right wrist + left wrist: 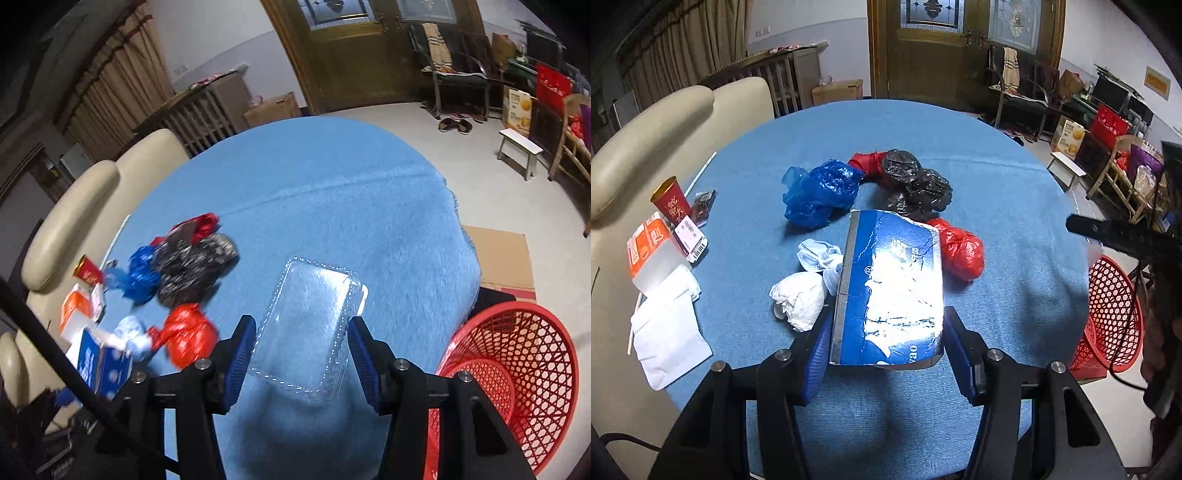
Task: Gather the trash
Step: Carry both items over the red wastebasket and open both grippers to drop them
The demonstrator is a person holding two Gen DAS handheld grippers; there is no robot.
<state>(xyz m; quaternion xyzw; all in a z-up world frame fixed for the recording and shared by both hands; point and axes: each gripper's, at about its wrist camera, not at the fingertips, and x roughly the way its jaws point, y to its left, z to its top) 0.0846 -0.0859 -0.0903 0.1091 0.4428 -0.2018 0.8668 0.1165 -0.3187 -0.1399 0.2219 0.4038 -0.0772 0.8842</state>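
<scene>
With a torn blue cardboard carton (886, 291) pinched in the left gripper (886, 350) and a clear plastic clamshell tray (310, 328) pinched in the right gripper (301, 354) above the blue-covered bench (332, 206), each should be released only once centred over the red mesh basket (524, 354).

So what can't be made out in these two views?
- Red basket interior: right wrist view, cut off by the frame edge and the right tool.
- Blue carton print: left wrist view, washed out by glare.
- Bag pile: right wrist view, motion-blurred.
</scene>
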